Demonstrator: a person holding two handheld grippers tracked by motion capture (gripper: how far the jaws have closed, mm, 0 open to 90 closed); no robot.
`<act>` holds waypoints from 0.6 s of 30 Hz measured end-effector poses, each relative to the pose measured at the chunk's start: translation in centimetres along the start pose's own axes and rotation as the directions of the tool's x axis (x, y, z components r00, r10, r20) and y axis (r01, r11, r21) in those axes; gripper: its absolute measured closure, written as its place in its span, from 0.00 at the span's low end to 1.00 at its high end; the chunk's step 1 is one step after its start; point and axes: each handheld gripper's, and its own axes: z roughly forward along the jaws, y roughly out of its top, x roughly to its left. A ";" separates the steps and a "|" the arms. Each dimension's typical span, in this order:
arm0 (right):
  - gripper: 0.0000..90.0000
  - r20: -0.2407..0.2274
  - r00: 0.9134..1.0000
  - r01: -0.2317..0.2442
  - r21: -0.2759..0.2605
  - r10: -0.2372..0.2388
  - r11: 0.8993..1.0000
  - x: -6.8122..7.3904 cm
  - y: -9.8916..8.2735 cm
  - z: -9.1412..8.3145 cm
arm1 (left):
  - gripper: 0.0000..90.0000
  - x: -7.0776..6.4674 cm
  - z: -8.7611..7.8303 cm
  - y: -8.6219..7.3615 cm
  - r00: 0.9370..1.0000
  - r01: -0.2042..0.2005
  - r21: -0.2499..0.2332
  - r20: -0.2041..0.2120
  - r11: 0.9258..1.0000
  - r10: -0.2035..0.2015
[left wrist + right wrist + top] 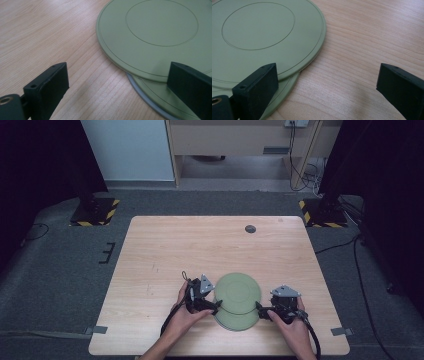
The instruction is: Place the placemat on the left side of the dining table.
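Two green plates overlap on the table (150, 245) — the top plate (238, 292) offset over the lower plate (235, 322). The left gripper (216, 307) and right gripper (260, 310) flank them, jaws spread, pinching nothing — seemingly poised to grasp the rims.

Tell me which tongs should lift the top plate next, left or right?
Either, marginally left: the left tongs and right tongs both flank the top plate, open, but the left's far jaw already overlaps its rim.

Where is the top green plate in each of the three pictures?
High view: the top green plate sits near the table's front edge, between the two grippers.
Left gripper view: it fills the upper right, overlapping the lower plate.
Right gripper view: it fills the upper left.
Shared landmark: the ring line on the plate's face, and the lower plate peeking out beneath.
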 end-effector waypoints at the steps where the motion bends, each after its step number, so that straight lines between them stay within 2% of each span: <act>1: 0.05 -0.001 1.000 -0.002 0.000 0.002 1.000 0.0 0.0 -0.1 | 0.04 0.1 -0.1 0.1 1.000 0.004 -0.002 0.004 1.000 -0.004; 4: 0.05 0.000 1.000 -0.006 -0.005 0.006 1.000 -0.2 0.0 -0.3 | 0.04 0.4 -0.6 0.6 1.000 0.000 -0.019 0.009 1.000 0.000; 10: 0.05 0.002 1.000 -0.023 -0.010 0.023 1.000 -0.7 0.0 -0.4 | 0.04 1.8 -1.6 1.5 1.000 0.020 -0.036 0.021 0.999 -0.019; 13: 0.05 0.002 1.000 -0.025 -0.012 0.026 1.000 -0.8 0.0 -0.4 | 0.05 2.6 -1.5 2.3 0.999 0.025 -0.027 0.024 0.999 -0.024; 18: 0.06 0.009 1.000 -0.013 -0.016 0.013 1.000 -0.7 -0.1 -0.4 | 0.06 3.8 -0.8 3.8 0.997 0.063 -0.029 0.046 0.998 -0.061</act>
